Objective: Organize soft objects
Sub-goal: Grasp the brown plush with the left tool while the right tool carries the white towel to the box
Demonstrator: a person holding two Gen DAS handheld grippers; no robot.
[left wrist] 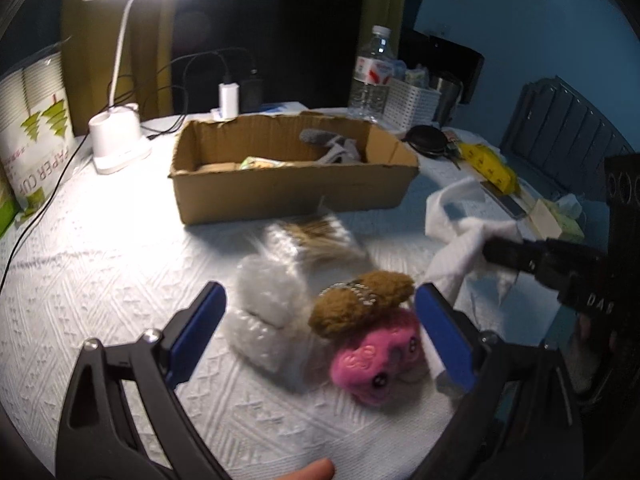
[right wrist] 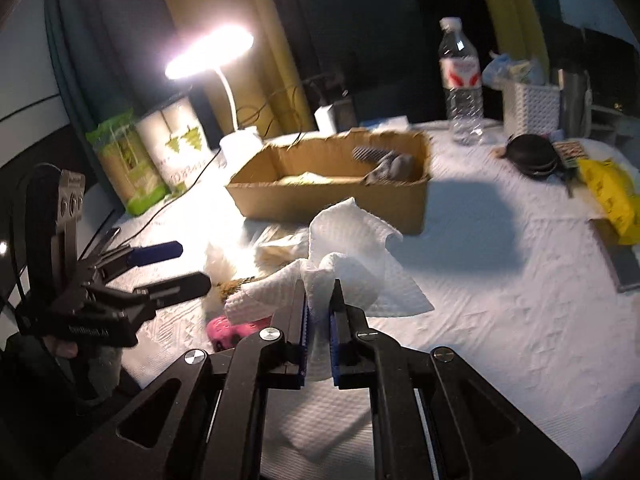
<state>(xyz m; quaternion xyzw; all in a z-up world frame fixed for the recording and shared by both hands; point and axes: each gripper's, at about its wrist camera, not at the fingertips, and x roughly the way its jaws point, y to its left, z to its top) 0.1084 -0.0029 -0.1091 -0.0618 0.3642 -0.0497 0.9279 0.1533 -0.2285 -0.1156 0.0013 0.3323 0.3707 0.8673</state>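
The right tool (right wrist: 319, 312) is pinched narrow on a crumpled white paper towel (right wrist: 352, 256), which billows up at the middle of the right wrist view; it looks featherlight, limp and easily torn, so a hold on the bunched middle should serve better than a loose corner. The left tool (left wrist: 320, 320) stands wide with nothing in it, straddling a pink plush toy with a brown fuzzy top (left wrist: 370, 336) at lower centre of the left wrist view; the toy seems soft and squashy, best taken across its body. Beside it lies a clear plastic bag of white stuffing (left wrist: 266, 312), slippery by the look of it. The open brown cardboard box (left wrist: 288, 188) sits further up the white-textured counter (left wrist: 100, 264); its contents are half hidden by the wall, and motion blur smears the bag.
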